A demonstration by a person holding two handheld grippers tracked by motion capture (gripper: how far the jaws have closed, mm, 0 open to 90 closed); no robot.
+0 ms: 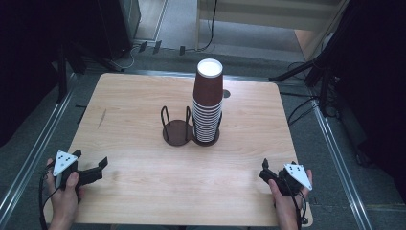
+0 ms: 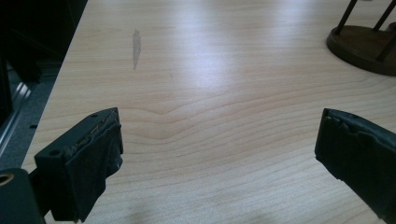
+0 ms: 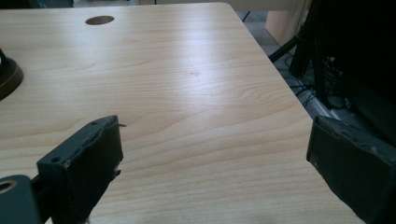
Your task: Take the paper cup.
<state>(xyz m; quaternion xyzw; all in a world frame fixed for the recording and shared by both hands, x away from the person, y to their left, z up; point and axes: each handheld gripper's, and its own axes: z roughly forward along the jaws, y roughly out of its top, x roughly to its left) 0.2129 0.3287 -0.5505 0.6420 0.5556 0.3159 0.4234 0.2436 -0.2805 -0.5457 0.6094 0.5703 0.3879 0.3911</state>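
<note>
I hold my left gripper [image 1: 91, 165] at the near left corner of the table [image 1: 134, 187], its jaws spread wide with nothing but bare wood between them. My right gripper [image 1: 265, 168] sits at the near right corner, jaws likewise apart and empty; in the high view it looks narrower, but its own view shows the gap plainly. Both rest low over the tabletop, well apart from each other and from the cups [image 1: 208, 103]. That stack of brown paper cups stands upright, mouths down, in the right-hand ring of a dark wire holder [image 1: 177, 130] near the middle of the table, the white bottom of the top cup facing up. The holder's left ring is empty. In the left gripper view the holder's base [image 2: 362, 49] shows at the upper right, beyond my jaws; in the right gripper view I think the dark edge at the far left is the same base [image 3: 8, 77]. A small round hole [image 3: 99, 20] lies in the tabletop behind the stack.
</note>
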